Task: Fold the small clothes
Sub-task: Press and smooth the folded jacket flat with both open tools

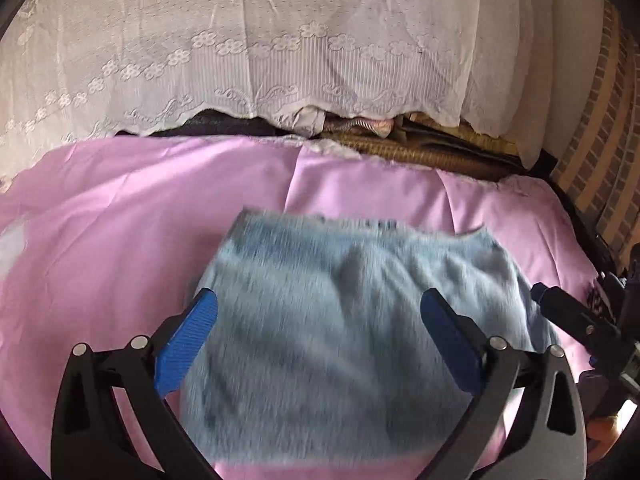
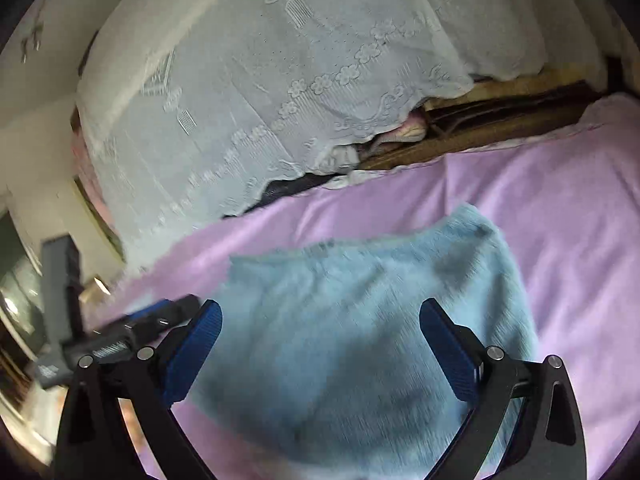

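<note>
A light blue fuzzy small garment lies on the pink sheet; it also shows in the right wrist view. My left gripper is open, its blue-padded fingers spread above the garment's near part, holding nothing. My right gripper is open too, hovering over the same garment. The right gripper's finger shows at the right edge of the left wrist view; the left gripper shows at the left of the right wrist view. Both views are blurred by motion.
A white lace cloth covers a pile behind the pink sheet. Woven baskets and folded items lie in the gap under its hem. A brick wall stands at the right. Pink sheet extends right of the garment.
</note>
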A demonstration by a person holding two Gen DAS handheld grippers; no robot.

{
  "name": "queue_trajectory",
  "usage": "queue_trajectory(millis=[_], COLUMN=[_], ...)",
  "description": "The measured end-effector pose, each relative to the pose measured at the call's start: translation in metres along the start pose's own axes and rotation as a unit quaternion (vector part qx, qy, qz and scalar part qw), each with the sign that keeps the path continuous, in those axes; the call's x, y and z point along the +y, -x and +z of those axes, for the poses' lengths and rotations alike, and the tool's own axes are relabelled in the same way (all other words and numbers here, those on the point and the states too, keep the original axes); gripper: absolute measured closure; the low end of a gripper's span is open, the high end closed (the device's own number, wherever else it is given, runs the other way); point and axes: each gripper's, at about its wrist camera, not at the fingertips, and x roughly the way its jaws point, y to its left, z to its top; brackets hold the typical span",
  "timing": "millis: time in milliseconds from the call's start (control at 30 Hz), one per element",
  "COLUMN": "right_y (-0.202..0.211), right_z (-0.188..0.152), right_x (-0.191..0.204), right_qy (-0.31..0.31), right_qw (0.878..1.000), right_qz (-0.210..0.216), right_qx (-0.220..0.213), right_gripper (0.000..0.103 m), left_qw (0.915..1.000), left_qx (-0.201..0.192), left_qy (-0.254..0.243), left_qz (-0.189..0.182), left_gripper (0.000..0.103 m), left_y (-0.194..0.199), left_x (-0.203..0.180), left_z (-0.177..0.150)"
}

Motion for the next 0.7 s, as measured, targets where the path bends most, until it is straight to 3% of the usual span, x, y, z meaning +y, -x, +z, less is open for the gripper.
queue_trajectory(millis=[167,267,300,333,467,633,700], right_y=[-0.046,-0.063,-0.063,-0.059,-0.030,-0.006,0.001], right_z=[0.031,0.023,0.021,0.021,0.018,0.003,-0.007], right_x=[-0.042,-0.087,-0.097,-0.101,-0.099,-0.066,-0.045], right_qy=[-0.076,-0.141,-0.164,-0.182,-0.189,-0.152,-0.117], right_qw=[0.997,0.989,0.986,0.983,0.981,0.988,0.992], right_qz=[0.012,-0.024,-0.001,0.011,-0.014,0.024,0.030], right_qx=[0.015,0.027,0.021,0.011,-0.037,-0.033,-0.021], right_gripper=[0.003,0.004,0.004,0.004,0.004,0.004,0.004], left_qw=[0.9976,0.9896,0.9890,0.9909,0.9950,0.9992,0.9992], left_qx=[0.042,0.100,0.104,0.094,0.060,0.031,0.038], left_qy=[0.053,0.099,0.102,0.090,0.040,0.015,0.010], left_qz=[0.014,0.029,0.028,0.035,0.070,0.022,0.000], left_gripper=[0.004,0.005,0.005,0.005,0.005,0.005,0.005], left_y=[-0.058,-0.100,-0.106,-0.102,-0.078,-0.033,-0.023], left_x=[0.012,0.036,0.039,0.034,0.017,0.011,0.009], left_z=[0.023,0.006,0.000,0.001,-0.003,-0.017,-0.024])
